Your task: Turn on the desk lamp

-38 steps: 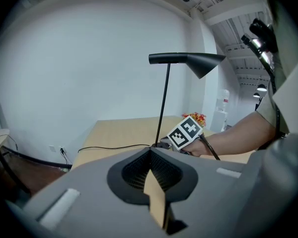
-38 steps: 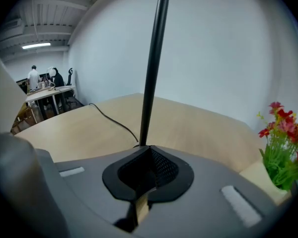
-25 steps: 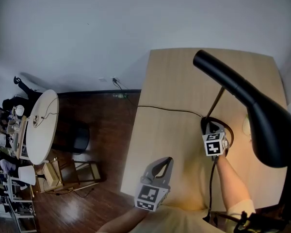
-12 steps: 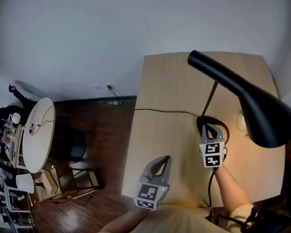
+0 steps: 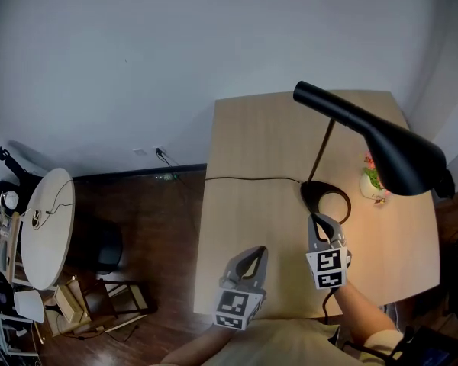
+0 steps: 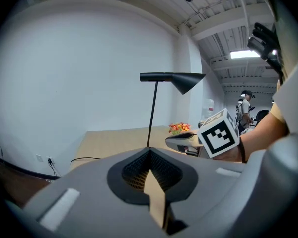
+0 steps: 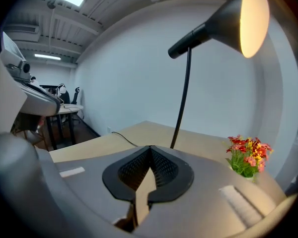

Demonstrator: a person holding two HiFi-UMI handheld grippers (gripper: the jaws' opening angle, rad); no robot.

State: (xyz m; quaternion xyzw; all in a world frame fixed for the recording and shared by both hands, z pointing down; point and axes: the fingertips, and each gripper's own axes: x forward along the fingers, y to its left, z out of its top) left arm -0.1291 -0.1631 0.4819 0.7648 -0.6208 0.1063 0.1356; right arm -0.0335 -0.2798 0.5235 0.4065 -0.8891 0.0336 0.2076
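A black desk lamp stands on the pale wooden desk (image 5: 252, 143), its ring base (image 5: 328, 201) on the desk. A thin stem rises to the cone shade (image 5: 403, 155). The shade's inside glows (image 7: 253, 19), and warm light falls on the desk below it. My right gripper (image 5: 321, 223) is shut and empty, a short way in front of the ring base and not touching it. My left gripper (image 5: 249, 258) is shut and empty near the desk's front left edge. The right gripper (image 6: 183, 141) also shows in the left gripper view, under the lamp shade (image 6: 186, 79).
A small pot of red and yellow flowers (image 5: 371, 177) sits right of the lamp base. The lamp's black cord (image 5: 244, 178) runs left over the desk edge toward a wall socket. A round white table (image 5: 42, 219) and stools stand on the dark floor at the left.
My right gripper has drawn back from the lamp's ring base toward the desk's near edge. The head view has shifted, so the whole lamp shade now shows. The left gripper kept its place.
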